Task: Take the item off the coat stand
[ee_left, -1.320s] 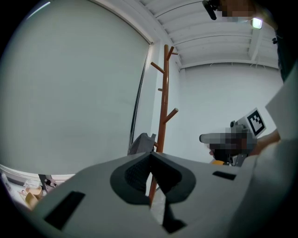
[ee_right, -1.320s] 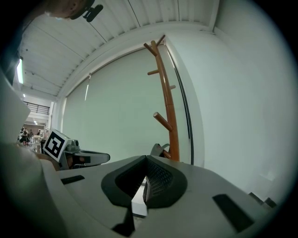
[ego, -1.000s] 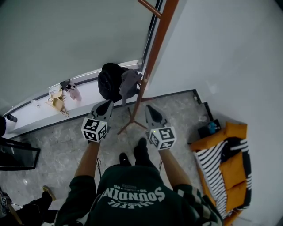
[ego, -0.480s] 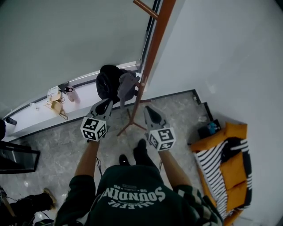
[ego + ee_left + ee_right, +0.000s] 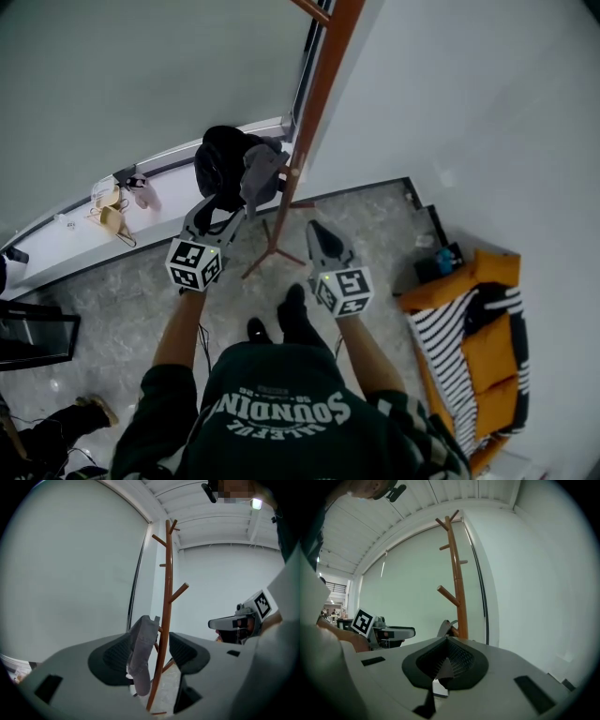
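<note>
A brown wooden coat stand (image 5: 316,98) rises by the window. A grey cap (image 5: 260,176) and a black item (image 5: 217,159) hang from its low pegs. My left gripper (image 5: 221,212) reaches up to them and its jaws are opening. In the left gripper view the grey cap (image 5: 141,651) hangs between the spread pads of the left gripper (image 5: 151,653), which do not press on it; the stand's pole (image 5: 166,616) runs just behind. My right gripper (image 5: 315,230) is shut and empty, to the right of the stand's feet; the right gripper (image 5: 446,660) looks toward the pole (image 5: 457,585).
An orange seat with a striped cloth (image 5: 476,349) stands at the right against the white wall. Wooden hangers (image 5: 111,214) lie on the window ledge at the left. The person's shoes (image 5: 291,314) are on the stone floor near the stand's feet (image 5: 272,251).
The left gripper has moved forward and up to the hanging cap, and its jaws have gone from shut to spread. The right gripper has hardly moved.
</note>
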Action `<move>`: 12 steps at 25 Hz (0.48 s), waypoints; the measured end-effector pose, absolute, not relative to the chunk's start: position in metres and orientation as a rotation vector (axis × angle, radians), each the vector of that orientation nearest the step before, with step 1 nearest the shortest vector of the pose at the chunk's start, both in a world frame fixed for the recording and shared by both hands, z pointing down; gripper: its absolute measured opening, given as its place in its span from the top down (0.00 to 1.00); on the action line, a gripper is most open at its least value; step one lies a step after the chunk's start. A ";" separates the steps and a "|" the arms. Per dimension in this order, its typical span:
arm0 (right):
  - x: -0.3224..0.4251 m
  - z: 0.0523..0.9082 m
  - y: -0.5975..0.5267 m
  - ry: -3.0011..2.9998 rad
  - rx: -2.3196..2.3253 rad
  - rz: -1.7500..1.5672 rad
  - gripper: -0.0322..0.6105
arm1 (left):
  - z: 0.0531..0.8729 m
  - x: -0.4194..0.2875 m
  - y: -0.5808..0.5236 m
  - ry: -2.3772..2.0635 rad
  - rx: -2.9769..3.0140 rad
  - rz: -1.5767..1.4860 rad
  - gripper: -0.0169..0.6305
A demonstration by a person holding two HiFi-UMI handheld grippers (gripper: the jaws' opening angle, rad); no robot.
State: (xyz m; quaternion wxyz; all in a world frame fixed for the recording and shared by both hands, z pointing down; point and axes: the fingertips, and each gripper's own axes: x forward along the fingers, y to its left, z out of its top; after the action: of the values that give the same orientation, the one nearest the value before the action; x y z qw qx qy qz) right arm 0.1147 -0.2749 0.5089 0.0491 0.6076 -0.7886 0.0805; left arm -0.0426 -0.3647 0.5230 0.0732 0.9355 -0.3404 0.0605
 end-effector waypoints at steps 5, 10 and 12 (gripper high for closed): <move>0.115 0.514 -0.272 -2.400 1.845 0.260 0.95 | 0.536 -0.030 -0.374 -0.977 2.834 0.242 0.60; 0.114 0.521 -0.267 -2.390 1.847 0.302 0.95 | 0.546 -0.019 -0.387 -0.946 2.849 0.297 0.60; 0.116 0.524 -0.265 -2.384 1.847 0.312 0.95 | 0.547 -0.014 -0.394 -0.934 2.848 0.305 0.60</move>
State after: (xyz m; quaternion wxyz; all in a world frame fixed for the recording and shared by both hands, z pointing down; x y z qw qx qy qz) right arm 0.1155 -0.2652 0.5237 0.0548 0.6082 -0.7852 0.1026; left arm -0.0136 -0.3942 0.5473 0.0642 0.9434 -0.3092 0.1010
